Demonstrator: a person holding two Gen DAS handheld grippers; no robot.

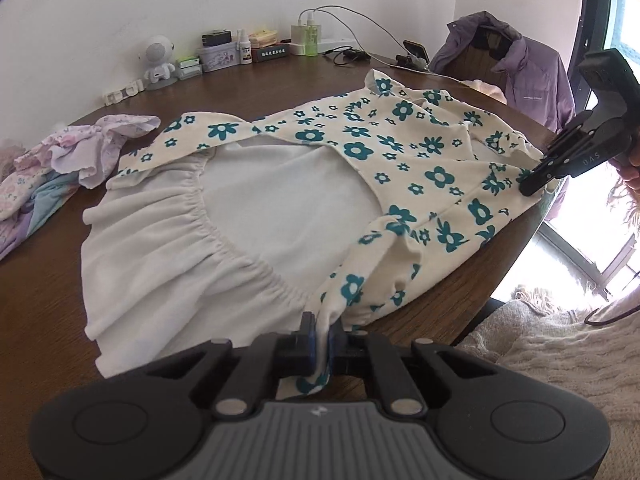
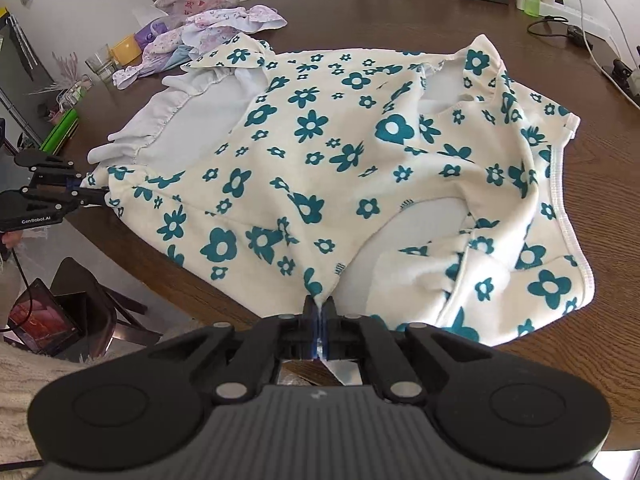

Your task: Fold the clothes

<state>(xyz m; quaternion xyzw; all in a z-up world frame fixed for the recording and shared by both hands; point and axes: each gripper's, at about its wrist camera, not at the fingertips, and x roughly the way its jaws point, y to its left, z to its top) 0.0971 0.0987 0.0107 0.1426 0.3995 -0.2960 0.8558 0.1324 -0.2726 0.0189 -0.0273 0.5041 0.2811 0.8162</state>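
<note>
A cream garment with teal flowers (image 1: 404,152) (image 2: 320,152) lies spread on the brown table, its white inside and gathered elastic waistband (image 1: 224,236) showing. My left gripper (image 1: 320,328) is shut on a bunched edge of the garment at the near table edge; it also shows in the right wrist view as the left gripper (image 2: 96,196) pinching the cloth's left side. My right gripper (image 2: 320,308) is shut on another fold of the garment near the table edge. In the left wrist view the right gripper (image 1: 532,184) clamps the cloth's far right edge.
A heap of pastel clothes (image 1: 60,168) (image 2: 208,36) lies to one side. Small boxes, bottles and a toy robot (image 1: 158,62) line the wall, with cables (image 2: 580,36) and a phone stand. A purple jacket (image 1: 532,72) hangs on a chair. Fluffy rug (image 1: 560,360) lies below the table edge.
</note>
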